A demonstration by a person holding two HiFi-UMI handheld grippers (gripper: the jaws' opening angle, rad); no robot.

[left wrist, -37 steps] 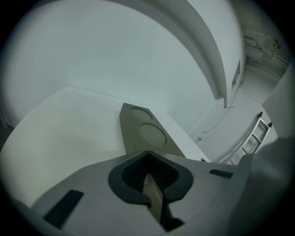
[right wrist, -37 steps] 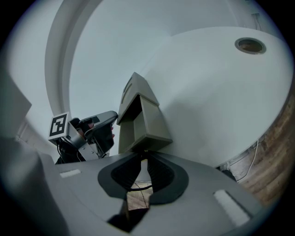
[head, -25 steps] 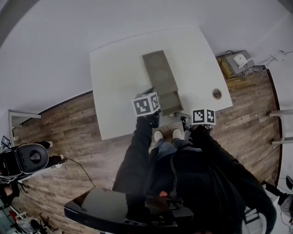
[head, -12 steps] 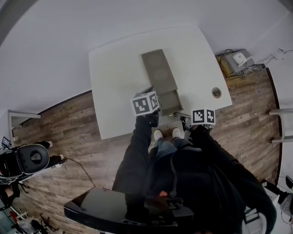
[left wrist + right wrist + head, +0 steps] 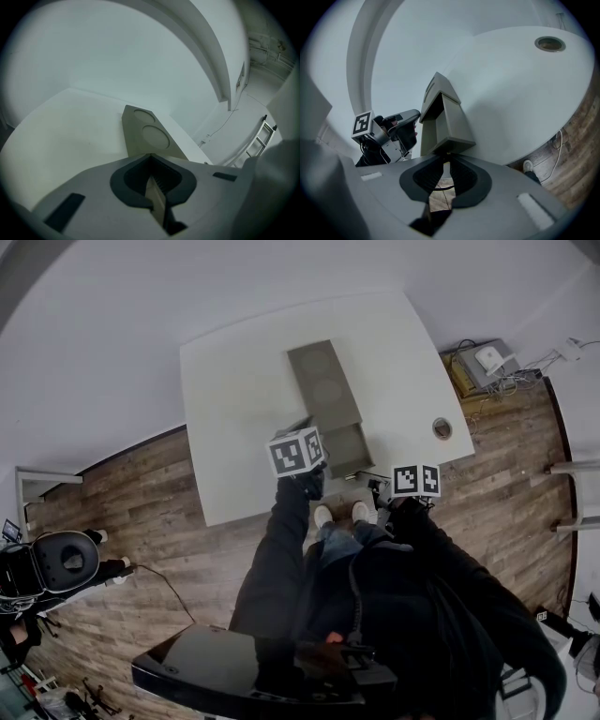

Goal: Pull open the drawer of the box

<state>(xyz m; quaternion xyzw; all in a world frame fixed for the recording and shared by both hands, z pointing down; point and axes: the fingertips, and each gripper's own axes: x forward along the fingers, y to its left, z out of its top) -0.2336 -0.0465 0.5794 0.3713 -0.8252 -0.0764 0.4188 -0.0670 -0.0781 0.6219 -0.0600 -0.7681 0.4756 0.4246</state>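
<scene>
A long grey box with two round marks on its lid lies on the white table. Its drawer stands pulled out toward the table's near edge. My left gripper is at the box's near left corner; in the left gripper view its jaws are shut on a thin edge of the box. My right gripper is at the drawer's front. In the right gripper view its jaws close on the lower front lip of the drawer, below the box.
A round grommet sits in the table near its right edge. The person's shoes stand on the wooden floor just under the near edge. Cables and a device lie on the floor at the right, a black chair at the left.
</scene>
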